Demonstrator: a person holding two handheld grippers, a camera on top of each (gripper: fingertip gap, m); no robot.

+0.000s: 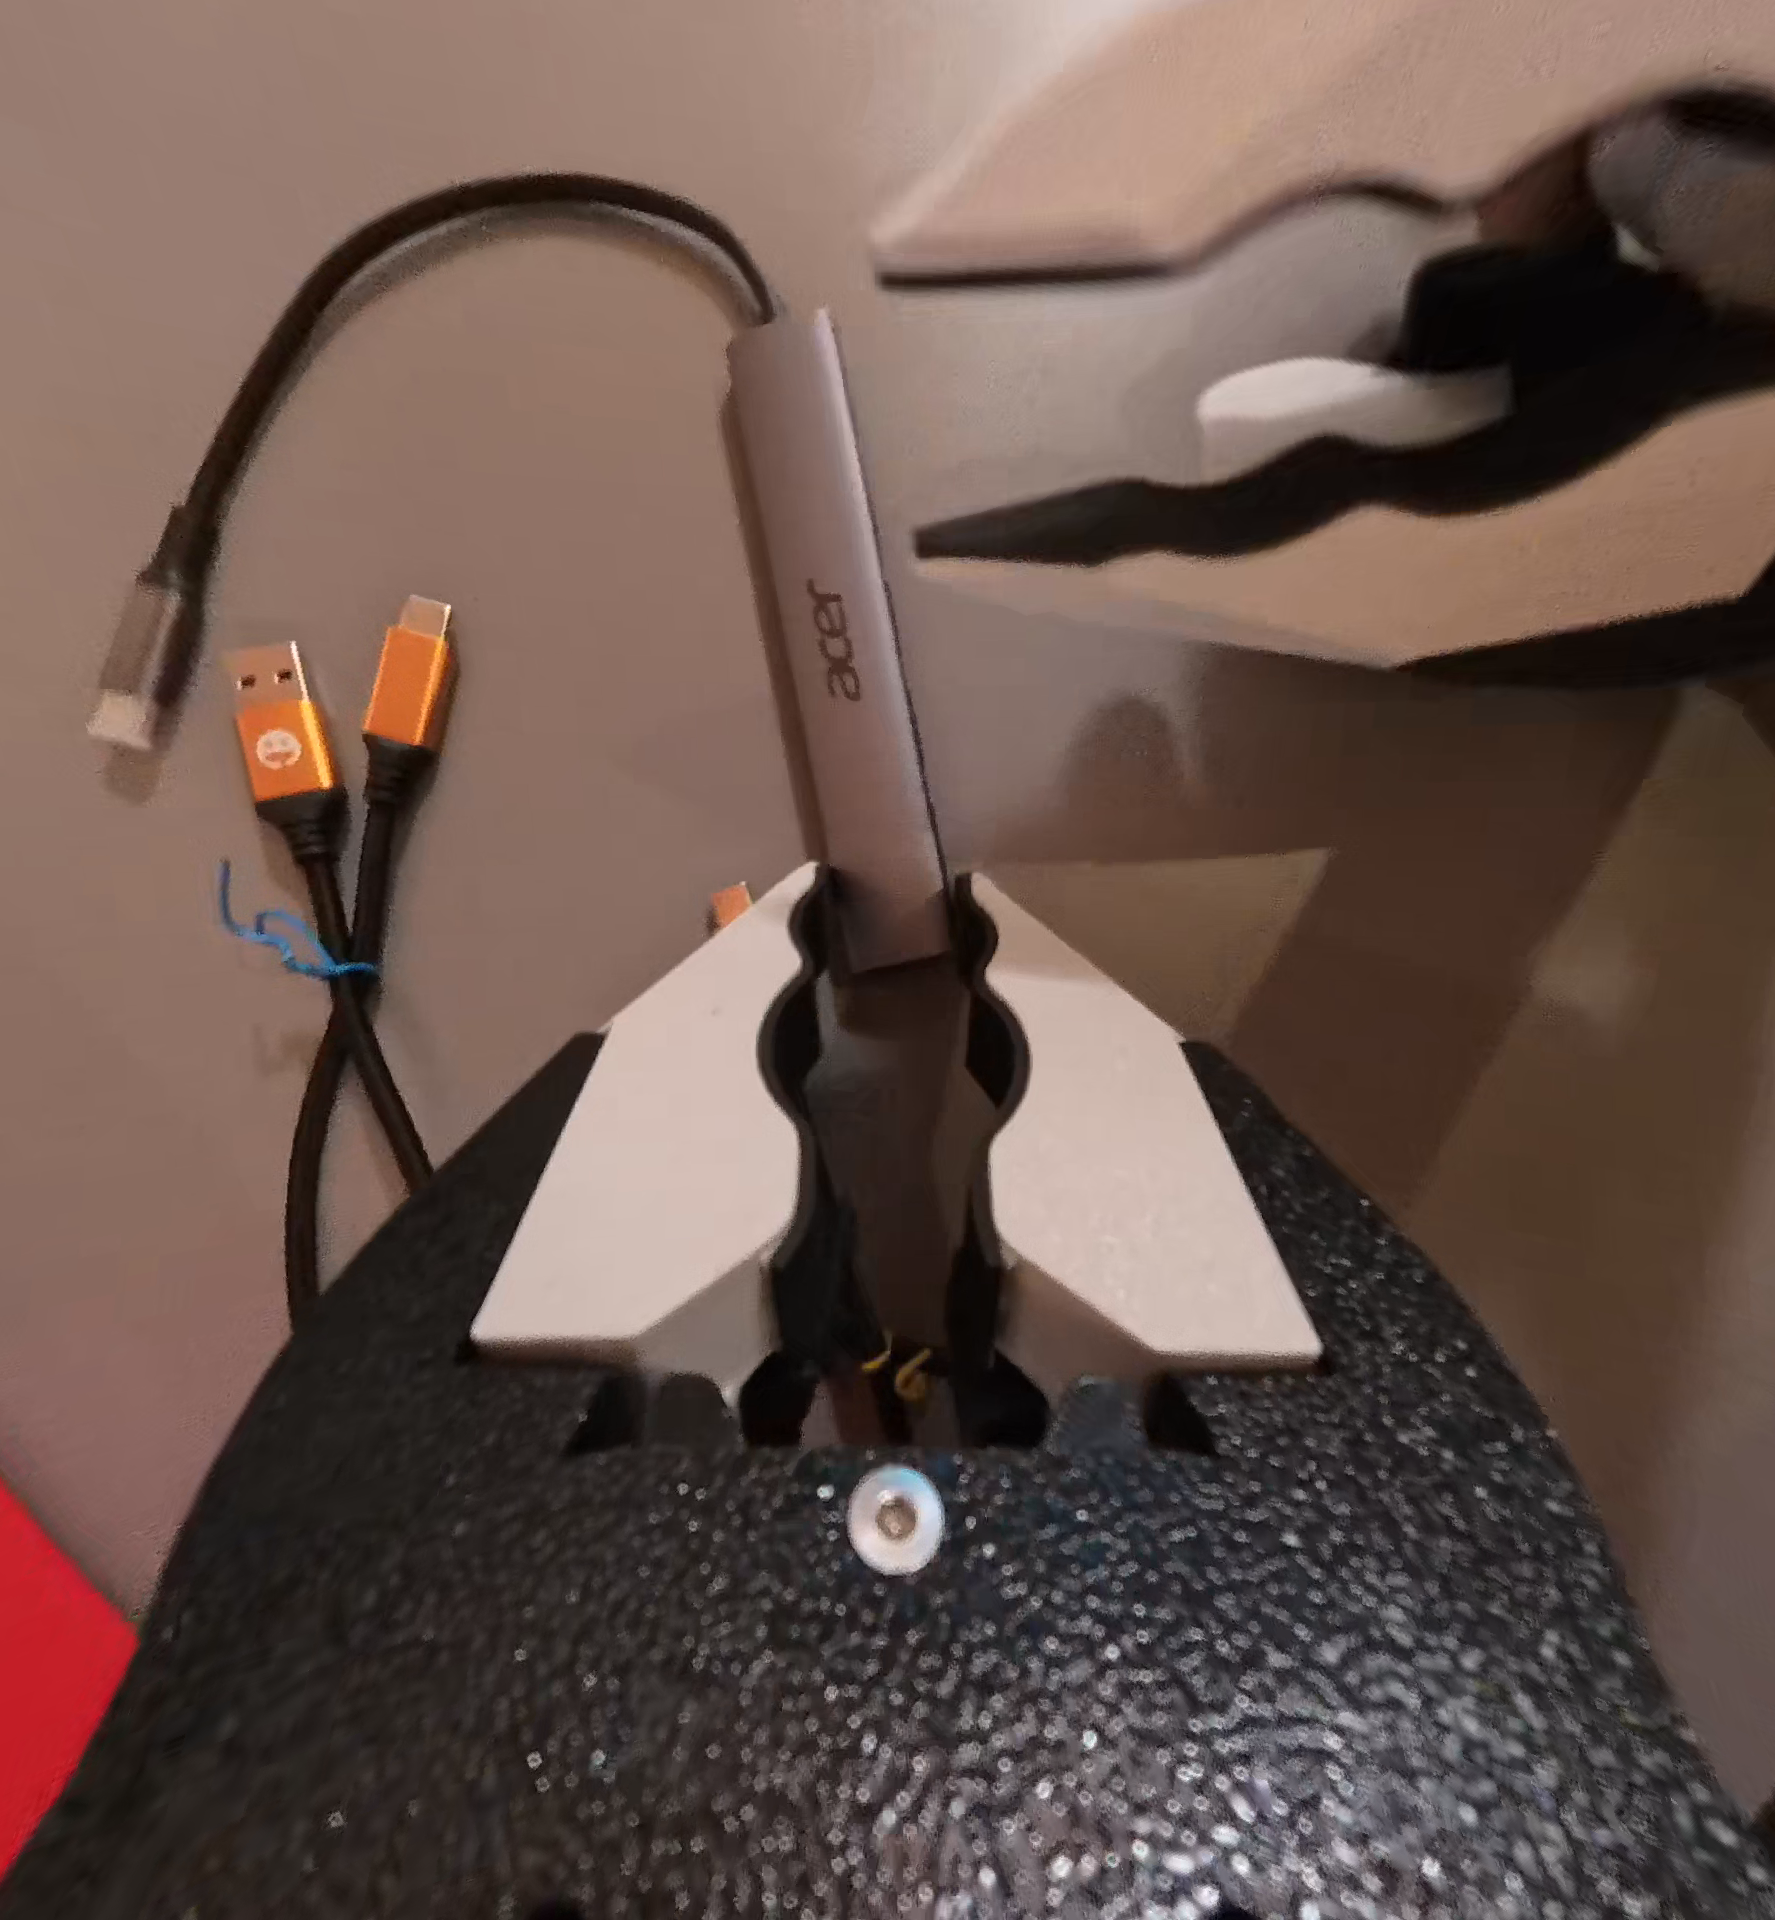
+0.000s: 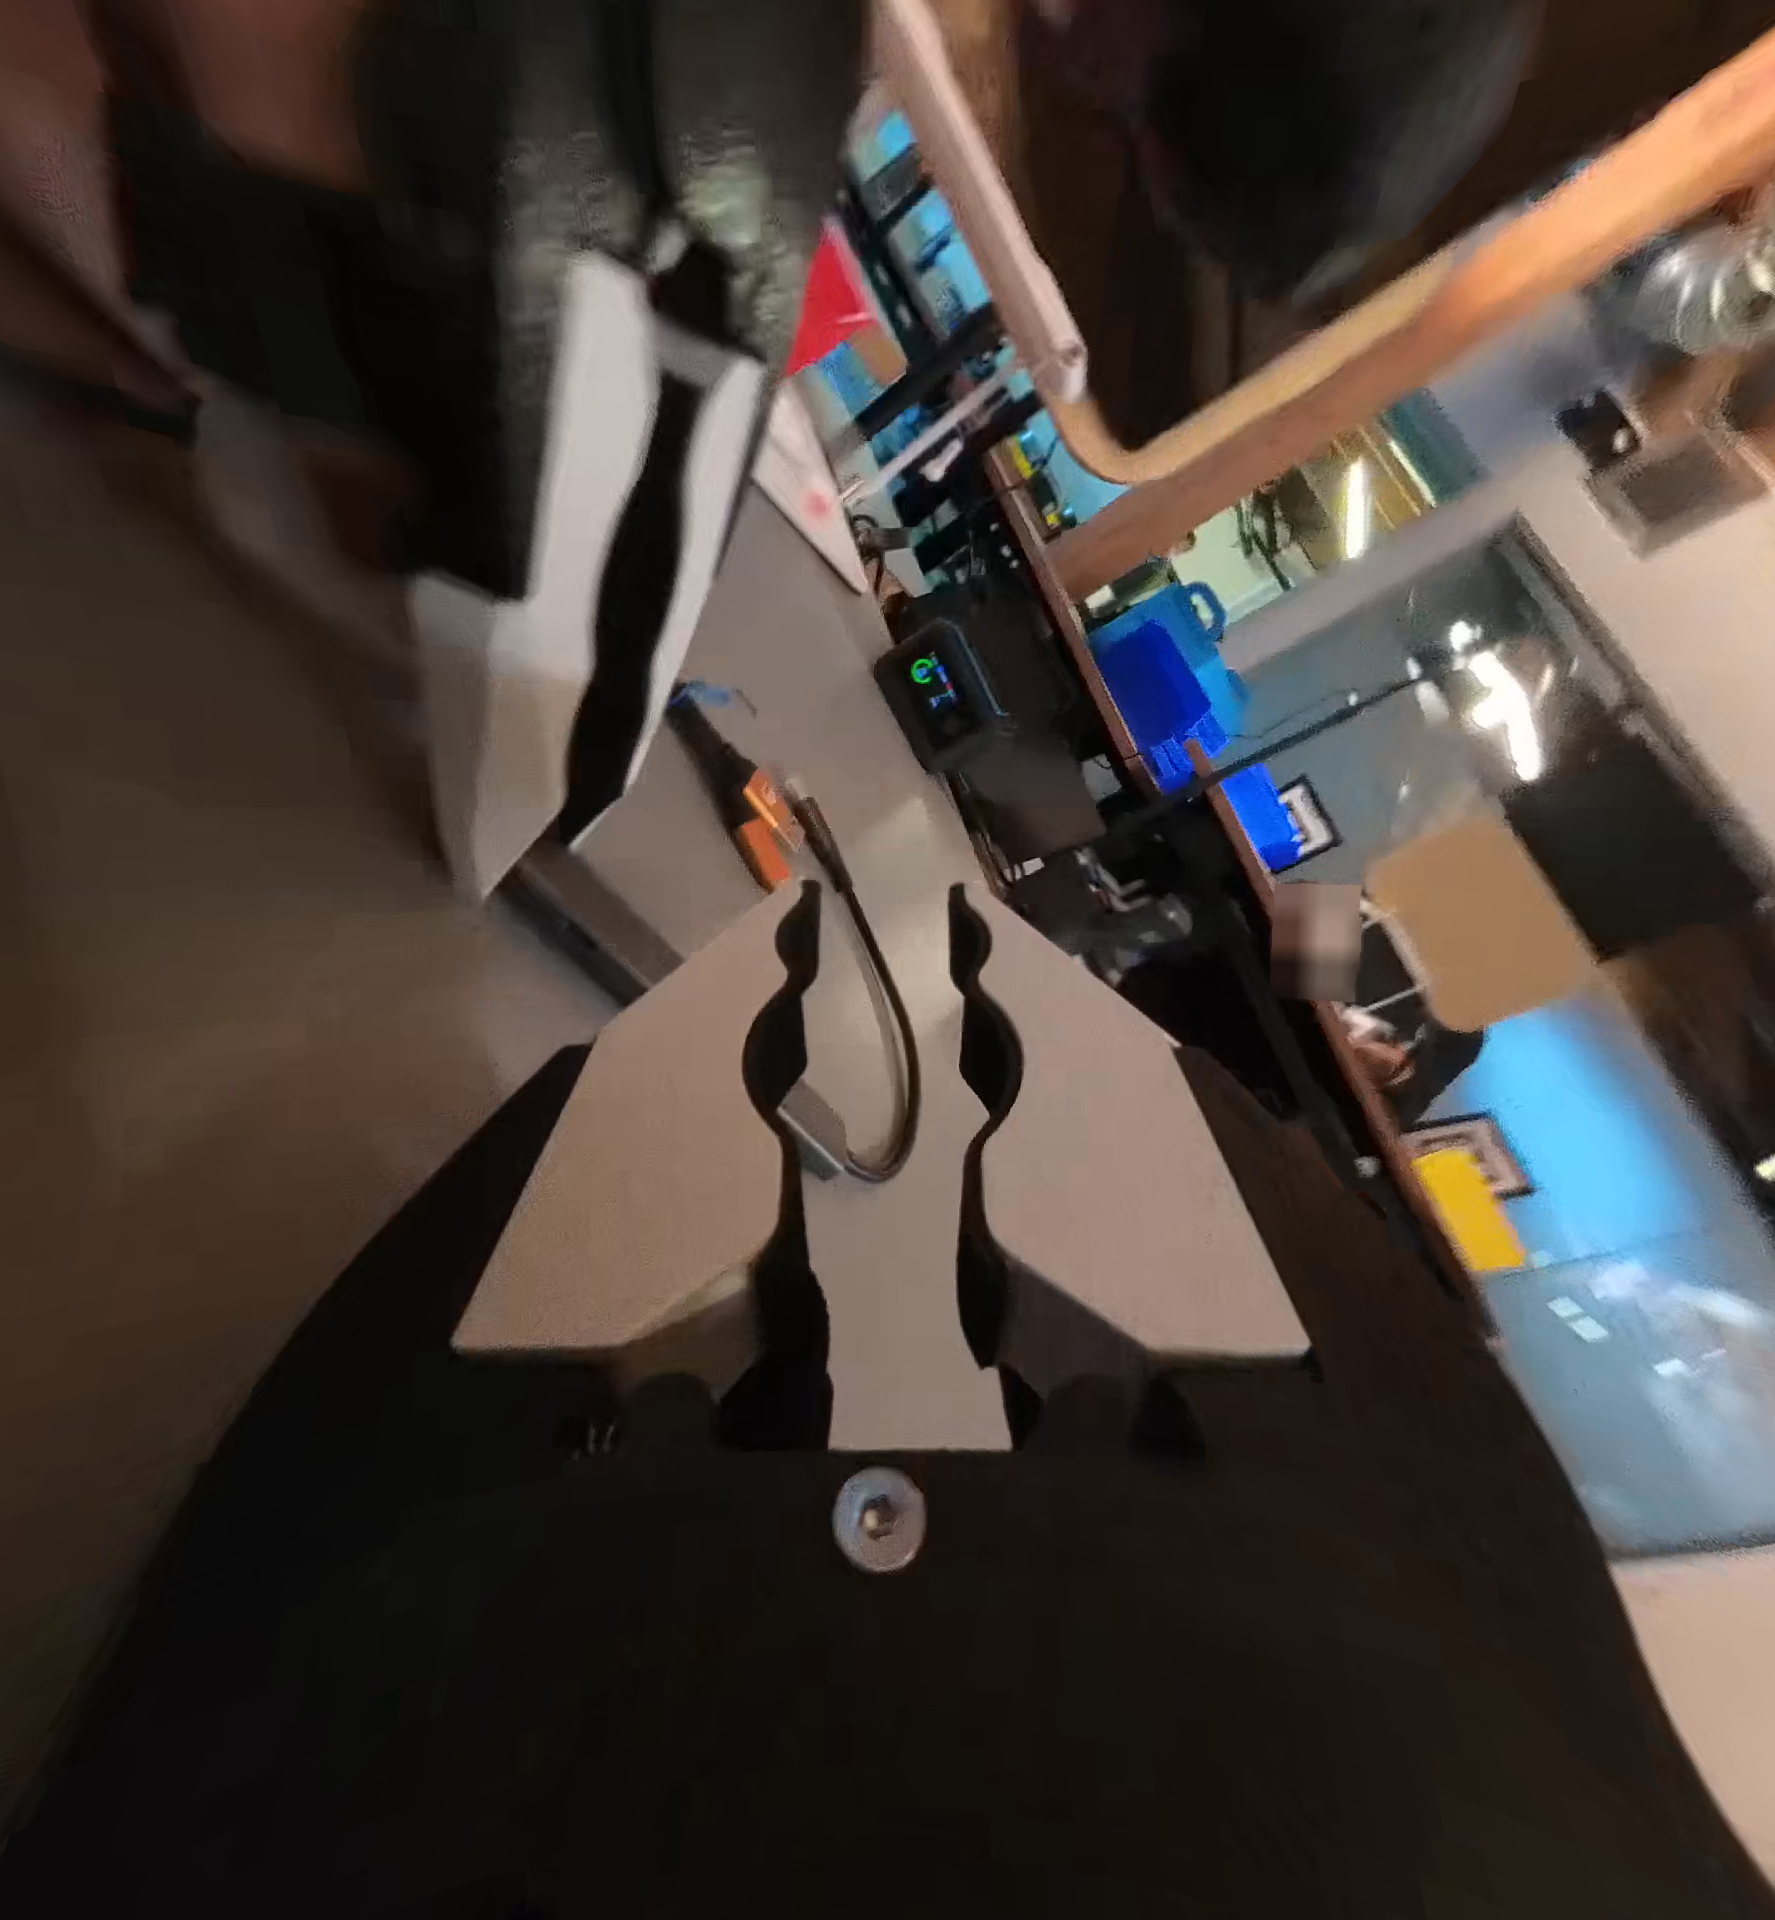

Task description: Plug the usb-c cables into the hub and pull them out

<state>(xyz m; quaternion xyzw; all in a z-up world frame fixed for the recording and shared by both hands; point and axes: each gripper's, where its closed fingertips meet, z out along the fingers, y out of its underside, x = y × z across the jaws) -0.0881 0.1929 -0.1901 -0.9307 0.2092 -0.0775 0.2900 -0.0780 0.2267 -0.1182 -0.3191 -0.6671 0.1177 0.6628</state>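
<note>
My left gripper [image 1: 888,894] is shut on the near end of a grey hub [image 1: 841,623], which sticks out forward above the table. The hub's black cable [image 1: 270,343] arcs left to a grey plug [image 1: 140,655] lying on the table. Two orange plugs, a USB-A plug [image 1: 275,727] and a USB-C plug [image 1: 410,675], lie left of the hub, their black cables tied with a blue twist tie [image 1: 291,945]. My right gripper [image 2: 883,904] is open and empty. It appears blurred at the upper right of the left wrist view [image 1: 966,405], right of the hub.
A third orange plug tip [image 1: 729,902] peeks out beside my left finger. A red sheet [image 1: 10,1558] lies at the near left. In the right wrist view a black device with a small screen [image 2: 940,686] and blue boxes [image 2: 1163,675] stand along the table's far edge.
</note>
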